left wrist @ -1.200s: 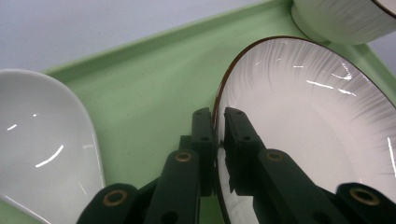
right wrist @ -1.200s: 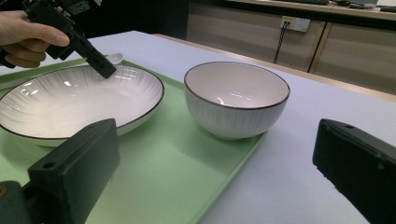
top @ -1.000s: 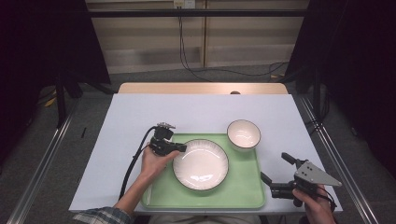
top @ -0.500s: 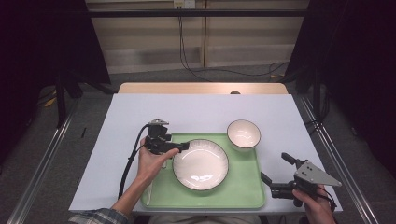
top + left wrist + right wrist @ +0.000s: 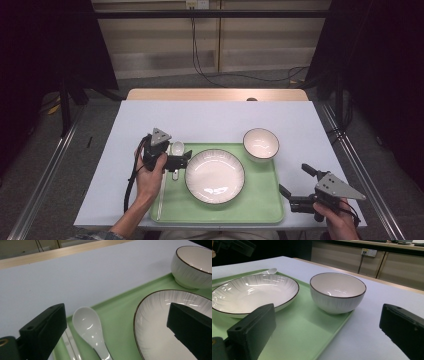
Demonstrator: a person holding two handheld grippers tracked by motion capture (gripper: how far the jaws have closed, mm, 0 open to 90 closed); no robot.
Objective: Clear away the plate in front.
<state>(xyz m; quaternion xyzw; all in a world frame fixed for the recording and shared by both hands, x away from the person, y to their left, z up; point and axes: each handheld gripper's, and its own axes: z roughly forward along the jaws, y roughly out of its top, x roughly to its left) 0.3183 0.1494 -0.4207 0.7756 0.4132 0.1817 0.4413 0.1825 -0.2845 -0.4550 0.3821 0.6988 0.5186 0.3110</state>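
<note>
Between the wide-apart jaws of the left gripper (image 5: 184,161), which have just been opening, lies a white spoon (image 5: 90,330) on the green tray (image 5: 260,205), free of both pads; its handle runs off the bottom edge of the left gripper view, so its end cannot be seen there. Just left of the spoon a pair of pale chopsticks (image 5: 70,346) is partly hidden behind the left jaw and also cut off below. To the right of the spoon, the ribbed plate (image 5: 160,322) is partly covered by the right jaw, and beyond it the bowl (image 5: 193,267) is clipped by the frame's corner. From above, the hand (image 5: 150,175) covers part of the spoon's handle. Off the tray's near right corner, the right gripper (image 5: 296,186) hangs with its jaws spread and nothing between them; ahead of it the bowl sits at the tray's far edge, whether wholly on the tray is hard to tell.
</note>
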